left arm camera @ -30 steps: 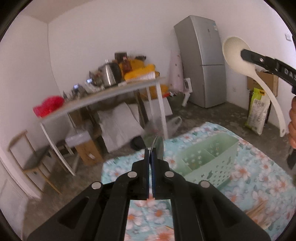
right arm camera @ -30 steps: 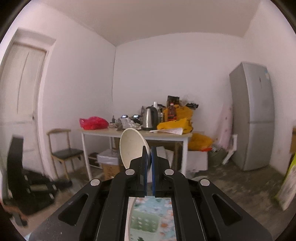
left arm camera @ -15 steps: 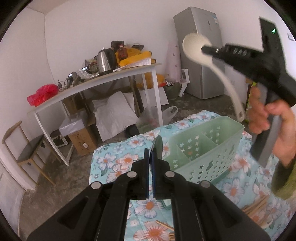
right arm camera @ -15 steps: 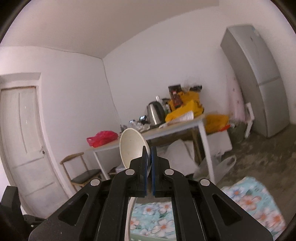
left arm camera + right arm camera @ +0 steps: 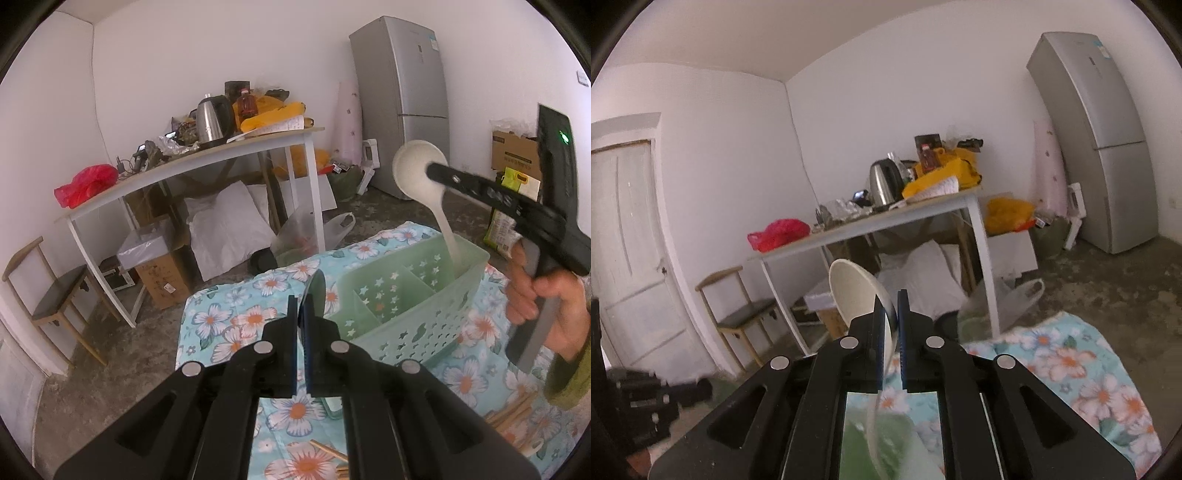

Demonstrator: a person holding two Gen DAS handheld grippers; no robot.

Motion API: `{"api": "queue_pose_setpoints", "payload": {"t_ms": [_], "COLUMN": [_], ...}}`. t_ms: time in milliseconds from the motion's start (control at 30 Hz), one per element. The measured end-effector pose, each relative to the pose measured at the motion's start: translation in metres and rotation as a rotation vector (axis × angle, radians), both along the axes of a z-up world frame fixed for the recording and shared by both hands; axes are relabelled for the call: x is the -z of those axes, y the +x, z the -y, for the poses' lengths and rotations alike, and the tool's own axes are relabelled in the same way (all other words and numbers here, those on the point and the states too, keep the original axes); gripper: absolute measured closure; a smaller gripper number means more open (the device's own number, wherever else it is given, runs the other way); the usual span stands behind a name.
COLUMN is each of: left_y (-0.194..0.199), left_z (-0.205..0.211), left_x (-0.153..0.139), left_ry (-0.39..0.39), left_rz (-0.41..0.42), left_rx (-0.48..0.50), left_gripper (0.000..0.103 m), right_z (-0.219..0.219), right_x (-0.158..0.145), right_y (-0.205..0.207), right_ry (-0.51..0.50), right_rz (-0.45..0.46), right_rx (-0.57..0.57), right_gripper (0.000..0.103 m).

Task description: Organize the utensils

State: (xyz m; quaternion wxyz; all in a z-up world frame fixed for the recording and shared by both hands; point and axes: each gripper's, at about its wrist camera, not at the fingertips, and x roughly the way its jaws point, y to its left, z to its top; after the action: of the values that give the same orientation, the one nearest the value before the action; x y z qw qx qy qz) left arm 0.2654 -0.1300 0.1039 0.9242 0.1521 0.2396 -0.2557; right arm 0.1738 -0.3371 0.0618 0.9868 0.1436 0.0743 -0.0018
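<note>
A pale green slotted utensil basket (image 5: 406,317) stands on the floral cloth. My right gripper (image 5: 430,170) is above its far right compartment, with a white ladle (image 5: 413,173) between the fingers. The ladle's handle reaches down into that compartment. In the right wrist view the right gripper (image 5: 891,314) has its jaws opening. The ladle (image 5: 853,291) leans on the left pad, with a thin gap at the other. My left gripper (image 5: 301,314) is shut on a green spoon (image 5: 316,291), held near the basket's left end.
Wooden chopsticks (image 5: 513,410) lie on the cloth (image 5: 229,317) at the lower right, with more at the bottom edge. A person's hand (image 5: 535,295) holds the right gripper. Beyond are a cluttered white table (image 5: 207,162), a chair (image 5: 55,302) and a fridge (image 5: 402,103).
My right gripper came down with the ladle, and its handle now stands in the basket's right compartment. Its jaws have parted slightly. The left gripper has barely moved.
</note>
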Motion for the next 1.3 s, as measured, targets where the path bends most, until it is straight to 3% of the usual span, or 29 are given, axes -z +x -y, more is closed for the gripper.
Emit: {"api": "queue_pose_setpoints", "payload": {"t_ms": [200, 367, 433, 700, 1100, 1300], "left_y": [0.005, 0.016, 0.018, 0.020, -0.005, -0.032], "left_z": [-0.005, -0.016, -0.021, -0.047, -0.068, -0.084], "left_x": [-0.001, -0.001, -0.001, -0.004, -0.010, -0.008], "left_ry": [-0.041, -0.128, -0.163, -0.294, -0.350, -0.351], "left_rz": [-0.047, -0.141, -0.168, -0.201, -0.177, -0.187], "left_rx": [-0.009, -0.018, -0.027, -0.076, -0.081, -0.082], "left_gripper": [0.098, 0.094, 0.091, 0.090, 0.090, 0.090], "right_z": [0.001, -0.005, -0.005, -0.003, 0.004, -0.001], "right_x": [0.011, 0.020, 0.020, 0.019, 0.003, -0.007], "right_y": [-0.016, -0.027, -0.031, -0.043, -0.092, -0.129], "right_ry": [0.003, -0.001, 0.007, 0.023, 0.040, 0.030], "right_rz": [-0.037, -0.066, -0.064, -0.075, -0.070, -0.098], "right_rx": [0.001, -0.001, 0.000, 0.030, 0.070, 0.082], "right_gripper": [0.096, 0.095, 0.089, 0.083, 0.077, 0.068]}}
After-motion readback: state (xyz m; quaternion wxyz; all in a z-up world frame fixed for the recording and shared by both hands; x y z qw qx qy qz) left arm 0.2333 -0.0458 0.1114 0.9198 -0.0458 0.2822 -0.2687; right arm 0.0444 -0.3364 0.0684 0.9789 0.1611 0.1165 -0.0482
